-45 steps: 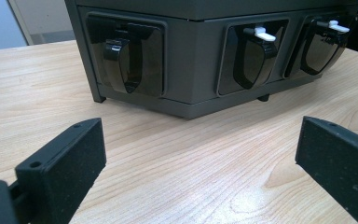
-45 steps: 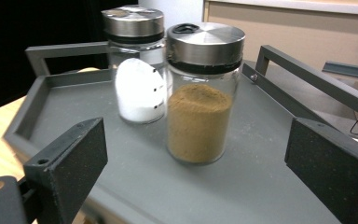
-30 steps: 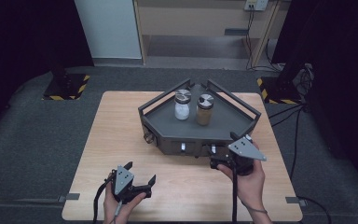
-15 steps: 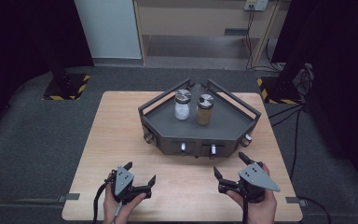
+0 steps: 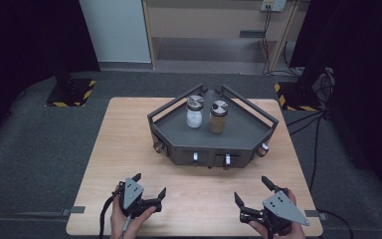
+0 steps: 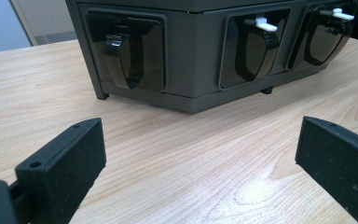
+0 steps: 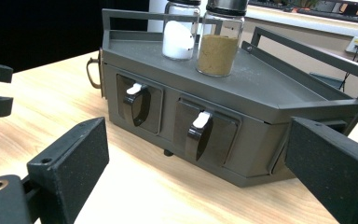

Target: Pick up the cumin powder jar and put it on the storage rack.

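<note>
we hold both tongs low at the near edge of the table [image 5: 129, 129], each with its jaws spread wide and nothing between them. the left tongs [image 5: 149, 185] rest at the near left; the right tongs [image 5: 252, 191] sit at the near right, angled in toward the grey rack [image 5: 238, 130] that stands in the middle of the table, well apart from both.

on the rack's top deck two jars stand upright, just beside each other: the white-powder jar [image 5: 194, 111] to the left and the brown-powder jar [image 5: 218, 116] to the right. the front face carries two recessed switches with white tips; in the right gripper view the left switch [image 7: 137, 103] and the right switch [image 7: 197, 134] lie straight ahead of our open jaws.

we judge the step in hand to be an approach to that front face or to the jars, and we cannot tell which from here. to do it well, we would keep the right tongs level with the table, line the jaws up so one white tip sits midway between them, and go in slowly, since the recess around each switch leaves little room. the left tongs could steady the rack's near left wall [image 6: 135, 51] so it does not slide.
</note>
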Motion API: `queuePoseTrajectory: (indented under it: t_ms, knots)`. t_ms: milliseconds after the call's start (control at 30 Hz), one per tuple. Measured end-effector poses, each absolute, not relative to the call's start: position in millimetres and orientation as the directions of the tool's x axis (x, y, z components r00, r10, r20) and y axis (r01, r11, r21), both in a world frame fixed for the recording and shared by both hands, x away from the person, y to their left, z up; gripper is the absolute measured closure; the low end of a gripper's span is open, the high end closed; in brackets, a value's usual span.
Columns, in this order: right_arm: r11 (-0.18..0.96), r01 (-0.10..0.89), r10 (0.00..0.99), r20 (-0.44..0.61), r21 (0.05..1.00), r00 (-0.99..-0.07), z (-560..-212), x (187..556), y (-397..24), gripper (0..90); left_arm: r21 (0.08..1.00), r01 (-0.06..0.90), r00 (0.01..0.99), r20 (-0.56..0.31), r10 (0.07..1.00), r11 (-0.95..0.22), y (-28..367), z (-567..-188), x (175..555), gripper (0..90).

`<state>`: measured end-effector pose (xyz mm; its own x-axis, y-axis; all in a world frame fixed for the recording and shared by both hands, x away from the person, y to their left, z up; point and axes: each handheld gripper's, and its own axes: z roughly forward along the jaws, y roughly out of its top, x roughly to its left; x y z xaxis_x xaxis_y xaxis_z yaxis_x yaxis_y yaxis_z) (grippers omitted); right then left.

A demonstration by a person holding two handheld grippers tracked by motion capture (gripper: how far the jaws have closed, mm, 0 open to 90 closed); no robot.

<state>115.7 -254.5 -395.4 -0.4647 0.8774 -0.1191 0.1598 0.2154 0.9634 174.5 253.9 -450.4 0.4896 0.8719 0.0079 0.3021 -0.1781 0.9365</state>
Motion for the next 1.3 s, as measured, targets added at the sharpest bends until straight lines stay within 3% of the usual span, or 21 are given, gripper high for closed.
queuePoseTrajectory:
  t_ms: [667, 1300]
  knots:
    - [0.215, 0.178, 0.883, -0.114, 0.960, -0.455, -412, 84, -260, 7.3, 0.938, 0.298, 0.485, 0.013, 0.875, -0.179, 254, -450, 173, 0.6]
    - [0.186, 0.272, 0.923, -0.074, 0.944, -0.377, -429, 88, -275, 7.4, 0.937, 0.301, 0.478, 0.015, 0.878, -0.180, 255, -450, 174, 0.6]
